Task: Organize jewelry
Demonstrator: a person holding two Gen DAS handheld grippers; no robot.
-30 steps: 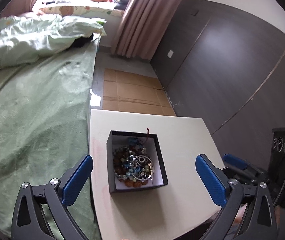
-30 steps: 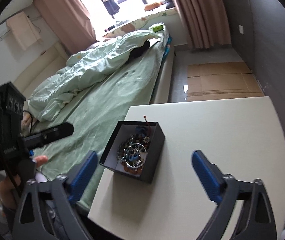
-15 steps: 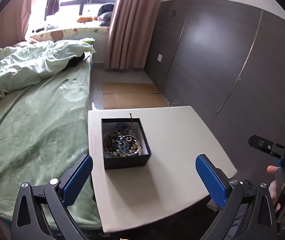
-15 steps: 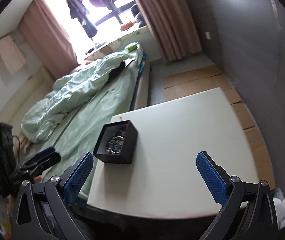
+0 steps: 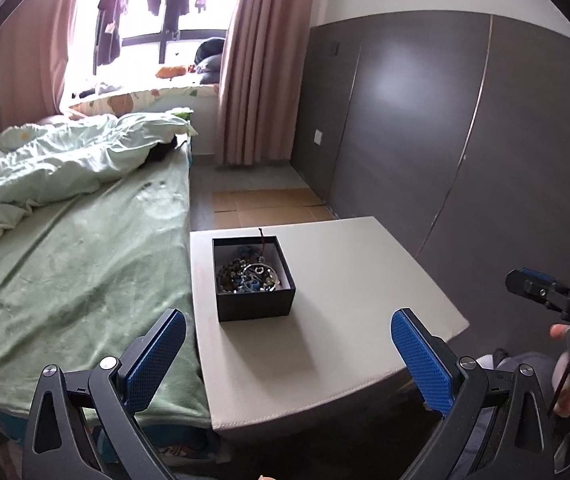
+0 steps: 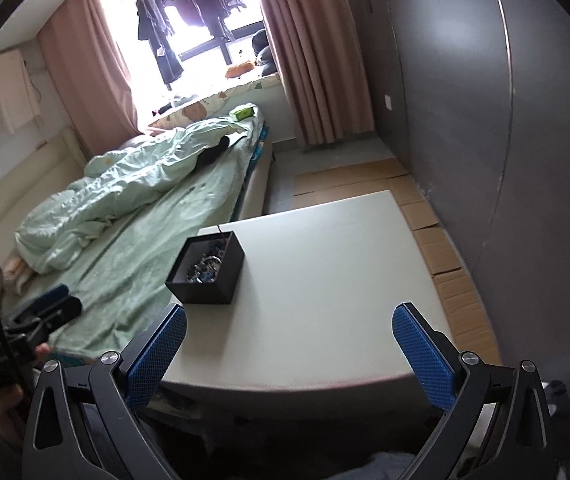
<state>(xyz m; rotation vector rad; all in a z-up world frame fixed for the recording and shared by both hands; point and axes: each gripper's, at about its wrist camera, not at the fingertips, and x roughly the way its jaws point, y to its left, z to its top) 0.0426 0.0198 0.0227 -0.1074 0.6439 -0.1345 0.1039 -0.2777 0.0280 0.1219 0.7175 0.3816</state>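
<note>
A black open box stands on the left part of a white table. It holds a tangle of jewelry: beads, rings and chains. The box also shows in the right wrist view, with the jewelry inside it. My left gripper is open and empty, held back from the table's near edge, short of the box. My right gripper is open and empty, back over the table's near edge, right of the box.
A bed with a green sheet runs along the table's left side. A dark wall stands to the right. Cardboard sheets lie on the floor beyond the table. Curtains and a window are at the far end.
Both grippers have pulled back and up from the box, which now looks smaller and farther. Both stay open. The box has not moved.
</note>
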